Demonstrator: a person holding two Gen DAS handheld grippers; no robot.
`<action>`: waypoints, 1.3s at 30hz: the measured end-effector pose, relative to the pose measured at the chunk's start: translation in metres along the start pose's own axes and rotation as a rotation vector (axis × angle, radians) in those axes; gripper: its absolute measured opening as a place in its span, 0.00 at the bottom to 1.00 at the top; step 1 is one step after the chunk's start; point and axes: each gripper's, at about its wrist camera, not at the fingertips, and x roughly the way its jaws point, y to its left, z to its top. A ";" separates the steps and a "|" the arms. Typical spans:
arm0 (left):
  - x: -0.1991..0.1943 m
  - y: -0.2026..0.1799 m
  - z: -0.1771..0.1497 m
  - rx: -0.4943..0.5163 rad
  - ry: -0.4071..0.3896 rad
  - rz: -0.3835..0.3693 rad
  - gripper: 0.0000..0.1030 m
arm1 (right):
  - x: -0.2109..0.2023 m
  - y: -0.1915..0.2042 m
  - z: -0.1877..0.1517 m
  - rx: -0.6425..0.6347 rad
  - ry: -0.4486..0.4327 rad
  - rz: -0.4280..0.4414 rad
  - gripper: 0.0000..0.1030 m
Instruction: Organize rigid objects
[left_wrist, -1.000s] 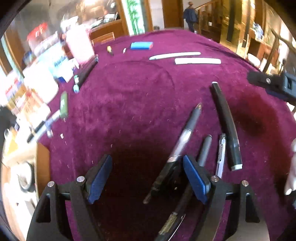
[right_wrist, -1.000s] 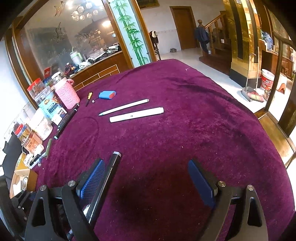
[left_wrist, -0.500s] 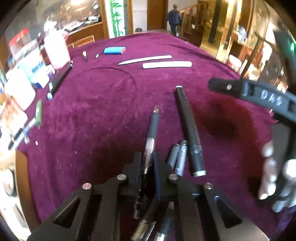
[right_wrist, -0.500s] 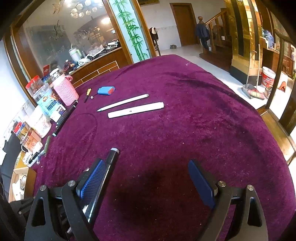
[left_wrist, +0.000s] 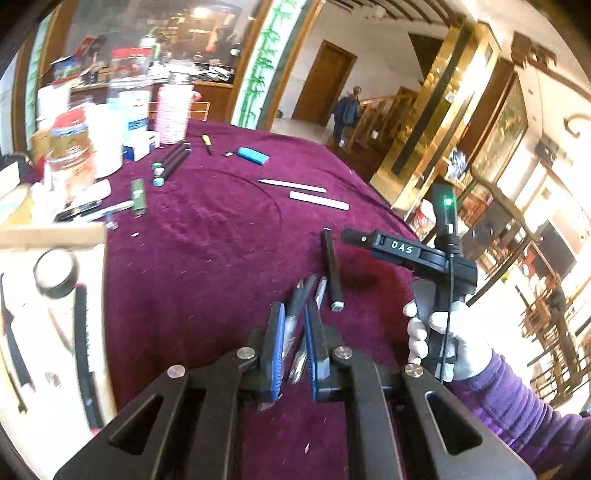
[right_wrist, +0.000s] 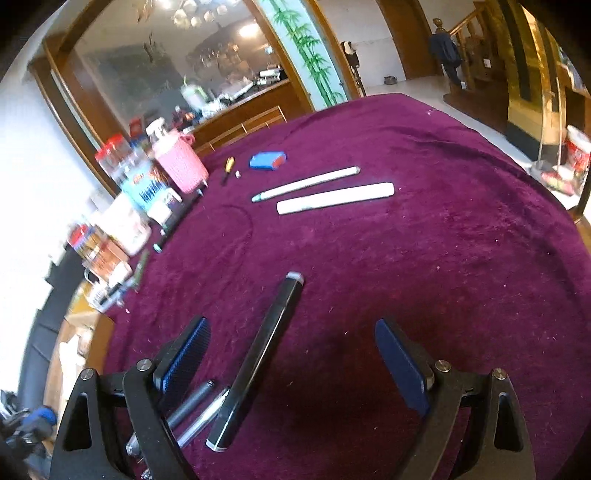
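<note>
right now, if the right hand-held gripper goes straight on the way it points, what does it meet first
Probably the long black pen: it lies between the open fingers of the right hand-held gripper, nearer the left one. Past it only the cloth shows; depth is unclear.

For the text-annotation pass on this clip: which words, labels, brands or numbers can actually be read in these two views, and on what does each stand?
"DAS": white letters on the black arm of the right gripper, left wrist view.
Printing on the jars and boxes at the table's edge: too blurred to read.
Nothing readable on the pens.
</note>
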 end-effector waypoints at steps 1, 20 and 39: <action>-0.003 0.005 -0.002 -0.014 0.003 -0.007 0.10 | 0.001 0.007 -0.001 -0.019 0.011 -0.011 0.88; 0.036 -0.002 -0.023 -0.025 0.110 -0.049 0.37 | 0.006 0.029 -0.030 -0.151 0.140 -0.226 0.15; 0.111 -0.051 -0.025 0.253 0.297 0.116 0.20 | -0.003 0.013 -0.035 -0.098 0.094 -0.109 0.16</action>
